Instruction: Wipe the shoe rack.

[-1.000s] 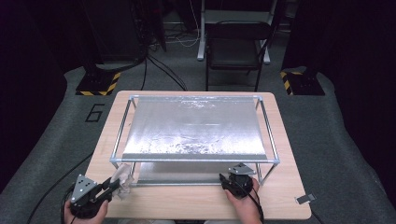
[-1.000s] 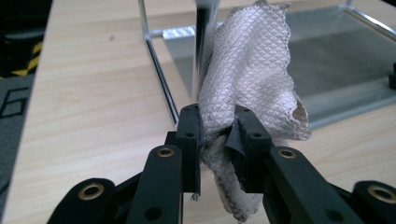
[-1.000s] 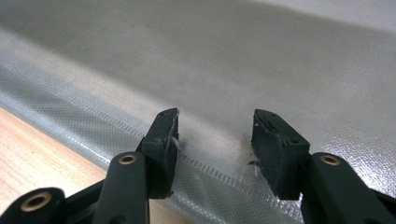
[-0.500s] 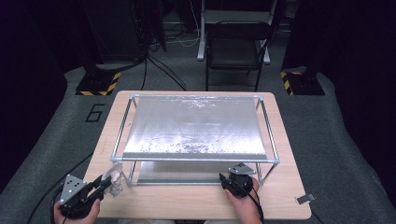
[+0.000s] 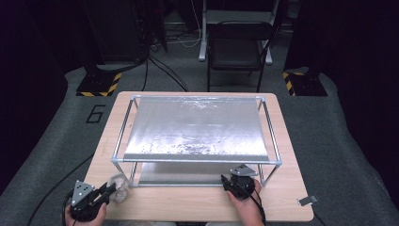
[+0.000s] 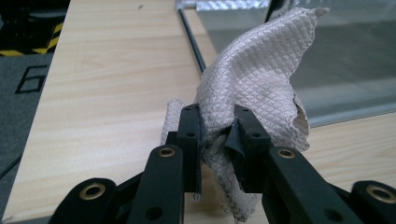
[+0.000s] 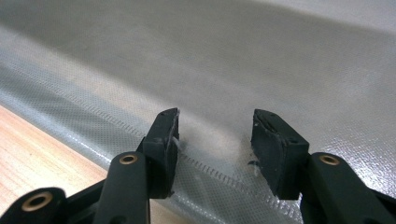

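Observation:
A crumpled beige cloth (image 6: 252,79) with a fine diamond weave is pinched between the jaws of my left gripper (image 6: 217,133), which is shut on it. In the high view that cloth (image 5: 119,185) hangs at the front left corner of the table, just outside the metal frame, with the left gripper (image 5: 110,190) behind it. My right gripper (image 5: 226,180) sits at the frame's front right, under the silver sheet (image 5: 197,126). Its jaws are open in the right gripper view (image 7: 215,135), over the lower silver sheet (image 7: 280,60), with nothing between them.
A metal tube frame (image 5: 197,161) carries the silver sheet over a wooden table (image 5: 188,202). A second silver sheet lies on the tabletop beneath it. A small metal clip (image 5: 307,200) lies at the front right corner. A black chair (image 5: 237,42) stands beyond the table.
My left gripper has drawn back toward the front left corner with the cloth. The right gripper has stayed in place.

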`<state>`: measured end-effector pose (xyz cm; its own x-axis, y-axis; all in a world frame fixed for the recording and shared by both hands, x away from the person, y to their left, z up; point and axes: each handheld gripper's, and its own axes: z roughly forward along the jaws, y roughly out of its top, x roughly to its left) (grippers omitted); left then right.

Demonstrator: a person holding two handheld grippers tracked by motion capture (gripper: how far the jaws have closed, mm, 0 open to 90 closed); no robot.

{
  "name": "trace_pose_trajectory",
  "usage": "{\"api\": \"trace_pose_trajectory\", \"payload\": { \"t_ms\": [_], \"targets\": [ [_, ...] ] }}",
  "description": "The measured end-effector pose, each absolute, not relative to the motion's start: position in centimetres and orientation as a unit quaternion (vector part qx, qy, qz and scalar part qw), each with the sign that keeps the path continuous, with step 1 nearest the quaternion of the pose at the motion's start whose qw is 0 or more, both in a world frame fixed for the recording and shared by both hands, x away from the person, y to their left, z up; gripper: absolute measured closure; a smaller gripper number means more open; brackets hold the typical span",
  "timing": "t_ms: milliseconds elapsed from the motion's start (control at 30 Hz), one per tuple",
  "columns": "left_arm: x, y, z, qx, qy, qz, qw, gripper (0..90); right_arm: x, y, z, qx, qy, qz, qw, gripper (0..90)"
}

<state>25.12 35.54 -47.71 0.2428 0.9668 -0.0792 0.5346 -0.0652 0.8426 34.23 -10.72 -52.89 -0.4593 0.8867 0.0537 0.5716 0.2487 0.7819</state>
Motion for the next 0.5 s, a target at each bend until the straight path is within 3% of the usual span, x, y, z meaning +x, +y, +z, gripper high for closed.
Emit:
{"api": "trace_pose_trajectory", "payload": {
  "t_ms": [167, 500],
  "targets": [
    [25.2, 36.0, -48.0, 0.673, 0.562, 0.269, 0.399, 75.0, 34.2, -10.7, -52.9, 0.478, 0.763, 0.384, 0.205, 51.5],
    [25.4, 36.0, -44.9, 0.662, 0.544, 0.296, 0.422, 75.0, 34.2, -10.7, -52.8, 0.476, 0.764, 0.386, 0.2, 52.0]
  ]
}}
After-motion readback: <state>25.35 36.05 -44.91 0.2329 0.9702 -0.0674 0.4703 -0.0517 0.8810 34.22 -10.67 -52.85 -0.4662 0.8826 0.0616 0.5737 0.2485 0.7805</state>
